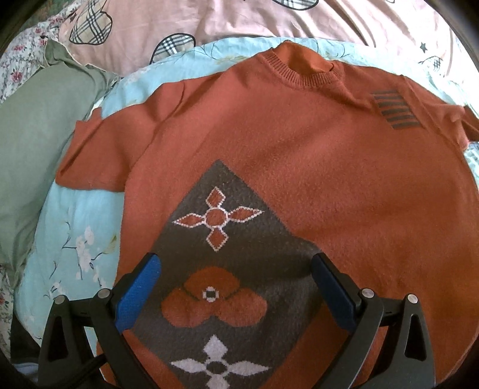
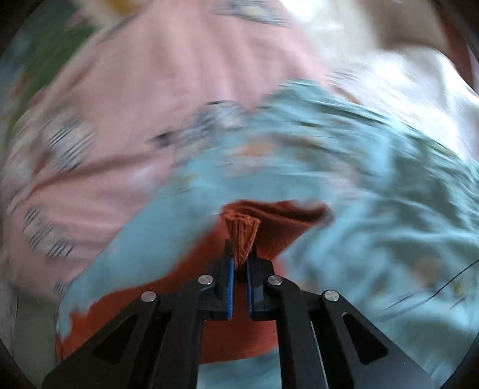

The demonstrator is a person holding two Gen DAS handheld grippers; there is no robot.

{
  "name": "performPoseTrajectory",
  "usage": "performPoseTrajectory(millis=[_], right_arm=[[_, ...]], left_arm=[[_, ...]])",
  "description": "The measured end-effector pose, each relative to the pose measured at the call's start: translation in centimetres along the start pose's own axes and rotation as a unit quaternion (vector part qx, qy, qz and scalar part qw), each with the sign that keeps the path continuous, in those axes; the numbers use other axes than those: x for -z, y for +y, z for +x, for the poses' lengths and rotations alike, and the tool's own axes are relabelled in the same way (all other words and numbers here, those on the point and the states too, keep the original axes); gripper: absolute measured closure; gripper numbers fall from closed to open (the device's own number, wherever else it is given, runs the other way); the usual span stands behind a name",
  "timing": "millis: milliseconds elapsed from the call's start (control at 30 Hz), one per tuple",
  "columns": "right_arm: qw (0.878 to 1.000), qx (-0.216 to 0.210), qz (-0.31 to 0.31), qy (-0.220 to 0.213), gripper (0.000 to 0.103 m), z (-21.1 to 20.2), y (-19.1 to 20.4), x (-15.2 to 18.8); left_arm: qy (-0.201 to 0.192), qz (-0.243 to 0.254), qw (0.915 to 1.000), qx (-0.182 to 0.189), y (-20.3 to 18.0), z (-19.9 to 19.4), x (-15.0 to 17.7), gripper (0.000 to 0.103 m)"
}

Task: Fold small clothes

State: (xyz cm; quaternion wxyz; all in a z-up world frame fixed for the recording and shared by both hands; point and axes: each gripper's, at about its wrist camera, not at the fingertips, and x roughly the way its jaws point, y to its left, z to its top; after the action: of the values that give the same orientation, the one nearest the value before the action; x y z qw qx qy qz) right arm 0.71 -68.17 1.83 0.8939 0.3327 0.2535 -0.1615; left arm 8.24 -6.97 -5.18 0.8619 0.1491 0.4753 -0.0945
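Observation:
A rust-orange knitted sweater (image 1: 299, 155) lies face up on a light blue floral quilt (image 1: 77, 227), neck away from me, with a grey diamond panel of flower motifs low on its front. My left gripper (image 1: 236, 263) hovers open over that panel, its blue pads (image 1: 137, 296) wide apart with nothing between them. In the blurred right wrist view my right gripper (image 2: 239, 254) is shut on a bunched ribbed edge of the sweater (image 2: 242, 236), which sticks up from between the pads. The rest of that sleeve (image 2: 287, 221) trails behind it.
A green pillow (image 1: 33, 149) lies left of the sweater. A pink bedsheet with plaid hearts (image 1: 209, 21) spreads behind the quilt. The light blue quilt (image 2: 374, 194) fills the right of the right wrist view.

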Motion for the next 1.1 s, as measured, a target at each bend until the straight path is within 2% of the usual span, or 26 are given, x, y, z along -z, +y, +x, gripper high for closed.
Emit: performPoseTrajectory(millis=[67, 133, 233, 300, 400, 600, 667, 700, 733, 800, 867, 933, 1000, 1067, 1100], right_arm=[[0.997, -0.057, -0.037, 0.024, 0.095, 0.2, 5.3, 1.9], [0.990, -0.113, -0.070, 0.056, 0.095, 0.9, 10.9, 4.4], [0.967, -0.204, -0.088, 0.127, 0.095, 3.5, 19.1, 9.5], [0.950, -0.244, -0.095, 0.168, 0.095, 5.5, 23.6, 12.8], [0.928, -0.281, -0.102, 0.222, 0.095, 8.5, 29.5, 18.1], [0.890, -0.316, -0.103, 0.312, 0.095, 13.8, 37.1, 26.8], [0.883, -0.313, -0.102, 0.335, 0.091, 14.9, 38.0, 28.5], [0.881, -0.307, -0.102, 0.346, 0.083, 15.4, 38.6, 29.0], [0.880, -0.297, -0.100, 0.357, 0.063, 15.8, 38.6, 29.4], [0.886, -0.295, -0.089, 0.348, 0.048, 15.2, 37.7, 29.2], [0.892, -0.296, -0.092, 0.327, 0.048, 13.9, 36.6, 28.0], [0.904, -0.292, -0.095, 0.297, 0.048, 12.0, 34.9, 26.3], [0.917, -0.284, -0.091, 0.265, 0.048, 9.6, 32.5, 24.3], [0.929, -0.268, -0.085, 0.240, 0.048, 7.6, 30.4, 22.8], [0.936, -0.257, -0.082, 0.228, 0.048, 6.7, 29.0, 22.1]], left_arm=[[-0.002, -0.004, 1.0000, 0.008, 0.3, -0.3, 0.1, 0.002], [-0.007, -0.009, 0.9998, 0.015, 0.7, -0.6, 0.2, 0.002], [-0.018, -0.016, 0.9993, 0.027, 1.5, -1.3, 0.3, 0.002], [-0.027, -0.021, 0.9986, 0.041, 2.3, -1.8, 0.2, 0.002], [-0.045, -0.025, 0.9970, 0.058, 3.4, -2.4, 0.2, 0.002], [-0.054, -0.056, 0.9917, 0.103, 6.4, -1.5, -0.6, 0.002], [-0.050, -0.069, 0.9887, 0.123, 7.3, -0.5, -1.3, 0.002], [-0.047, -0.075, 0.9871, 0.134, 7.6, 0.0, -1.7, 0.002], [-0.044, -0.080, 0.9858, 0.141, 7.8, 0.6, -2.1, 0.002], [-0.035, -0.093, 0.9826, 0.157, 8.1, 2.2, -3.4, 0.002], [-0.027, -0.107, 0.9781, 0.177, 8.4, 3.6, -4.6, 0.002], [-0.019, -0.122, 0.9712, 0.204, 8.4, 5.3, -6.1, 0.002], [-0.012, -0.131, 0.9677, 0.215, 8.0, 6.8, -7.6, 0.004], [-0.010, -0.133, 0.9682, 0.211, 7.3, 8.4, -9.2, 0.009], [-0.012, -0.133, 0.9696, 0.205, 6.9, 9.0, -9.9, 0.019]])
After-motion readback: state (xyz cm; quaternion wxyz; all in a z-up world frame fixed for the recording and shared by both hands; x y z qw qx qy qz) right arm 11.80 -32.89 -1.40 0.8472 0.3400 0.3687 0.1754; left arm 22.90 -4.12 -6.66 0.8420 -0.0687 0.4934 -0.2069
